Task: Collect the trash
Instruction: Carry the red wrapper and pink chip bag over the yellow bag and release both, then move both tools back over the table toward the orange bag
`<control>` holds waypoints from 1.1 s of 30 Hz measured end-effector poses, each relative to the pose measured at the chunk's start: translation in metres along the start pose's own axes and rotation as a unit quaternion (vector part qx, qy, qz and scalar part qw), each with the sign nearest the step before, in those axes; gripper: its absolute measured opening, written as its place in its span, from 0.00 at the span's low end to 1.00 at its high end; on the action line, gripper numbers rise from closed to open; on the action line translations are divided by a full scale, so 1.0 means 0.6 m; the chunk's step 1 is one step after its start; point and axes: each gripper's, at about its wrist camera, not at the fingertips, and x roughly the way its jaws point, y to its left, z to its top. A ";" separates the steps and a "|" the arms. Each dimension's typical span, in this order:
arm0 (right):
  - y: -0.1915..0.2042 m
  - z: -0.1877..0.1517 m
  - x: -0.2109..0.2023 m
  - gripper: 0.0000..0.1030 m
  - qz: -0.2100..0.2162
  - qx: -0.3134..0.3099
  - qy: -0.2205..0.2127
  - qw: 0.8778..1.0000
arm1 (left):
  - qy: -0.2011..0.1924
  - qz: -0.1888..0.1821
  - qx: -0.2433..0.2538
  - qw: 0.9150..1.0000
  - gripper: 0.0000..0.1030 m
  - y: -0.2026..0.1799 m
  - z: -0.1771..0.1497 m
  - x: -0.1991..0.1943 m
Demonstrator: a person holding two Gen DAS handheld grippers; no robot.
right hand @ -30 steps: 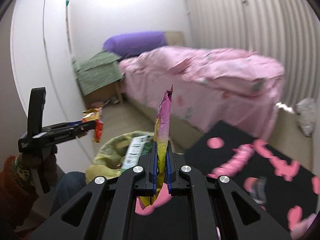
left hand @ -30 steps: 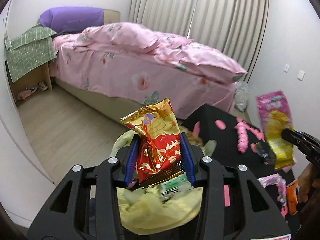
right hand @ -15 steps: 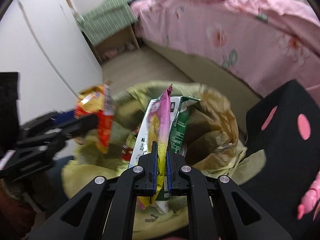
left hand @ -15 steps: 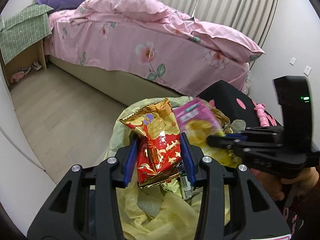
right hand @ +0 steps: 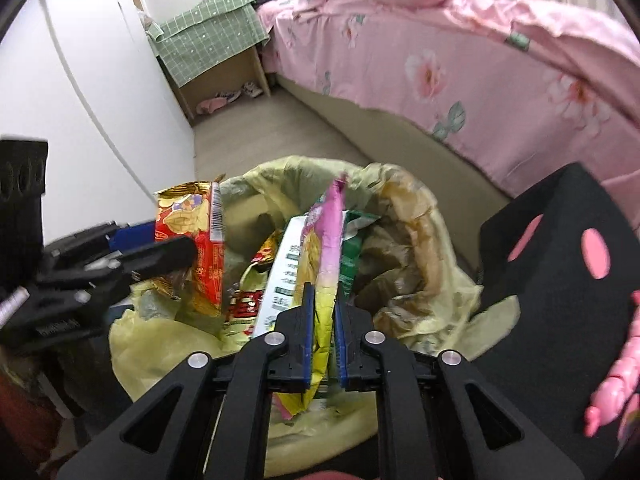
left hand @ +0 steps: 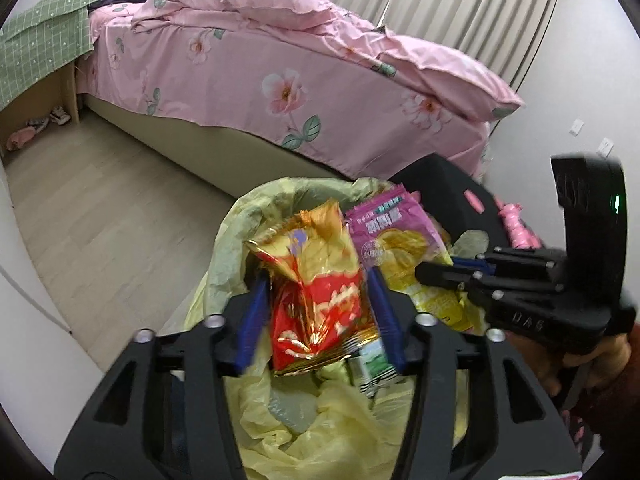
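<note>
A bin lined with a yellow trash bag (left hand: 240,224) (right hand: 432,264) sits below both grippers and holds several wrappers. My left gripper (left hand: 316,280) holds a red and gold snack wrapper (left hand: 316,292) over the bag's mouth; its jaws look slightly spread beside the wrapper. It also shows in the right wrist view (right hand: 200,248). My right gripper (right hand: 322,308) is shut on a pink and yellow chip packet (right hand: 330,248), held edge-on over the bag. The packet shows flat in the left wrist view (left hand: 396,240).
A bed with a pink floral cover (left hand: 280,64) stands behind the bin. A black table with pink spots (right hand: 560,264) is at the right, with a pink toy (right hand: 616,368) on it. A green-clothed nightstand (right hand: 208,40) and white wall stand at the left.
Both grippers have moved down and over the trash bag. The right gripper carried the pink packet from the table side to the bag's mouth. The left jaws look a little wider.
</note>
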 end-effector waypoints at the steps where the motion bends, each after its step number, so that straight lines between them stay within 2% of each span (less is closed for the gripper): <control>1: 0.001 -0.002 -0.006 0.32 -0.003 -0.005 -0.005 1.000 | -0.005 -0.001 -0.004 1.000 0.59 0.001 0.005 -0.005; 2: 0.002 -0.004 -0.012 0.44 0.001 -0.008 -0.006 1.000 | -0.011 0.002 -0.007 1.000 0.60 0.001 0.010 -0.011; 4: 0.004 -0.007 -0.019 0.45 0.007 -0.011 -0.007 1.000 | -0.020 0.009 -0.011 1.000 0.62 0.000 0.019 -0.022; 7: 0.010 -0.011 -0.042 0.45 -0.008 -0.024 -0.016 1.000 | -0.036 0.022 -0.021 0.999 0.62 -0.006 0.032 -0.046; 12: -0.011 -0.025 -0.138 0.45 -0.018 -0.020 -0.052 0.998 | -0.067 0.032 -0.008 0.997 0.62 -0.042 0.045 -0.085; 18: -0.073 -0.083 -0.303 0.45 -0.075 0.016 -0.109 0.991 | -0.079 -0.028 0.031 0.996 0.62 -0.146 0.034 -0.097; 24: -0.138 -0.198 -0.459 0.46 -0.182 0.053 -0.164 0.968 | -0.049 -0.092 0.094 0.990 0.62 -0.267 -0.003 -0.062; 25: -0.148 -0.220 -0.480 0.46 -0.191 0.061 -0.173 0.964 | -0.044 -0.102 0.109 0.988 0.62 -0.290 -0.012 -0.057; 28: -0.180 -0.286 -0.534 0.58 -0.213 0.099 -0.194 0.952 | -0.027 -0.138 0.162 0.977 0.62 -0.355 -0.038 -0.048; 33: -0.213 -0.379 -0.572 0.58 -0.211 0.155 -0.193 0.946 | -0.001 -0.171 0.218 0.961 0.62 -0.423 -0.067 -0.037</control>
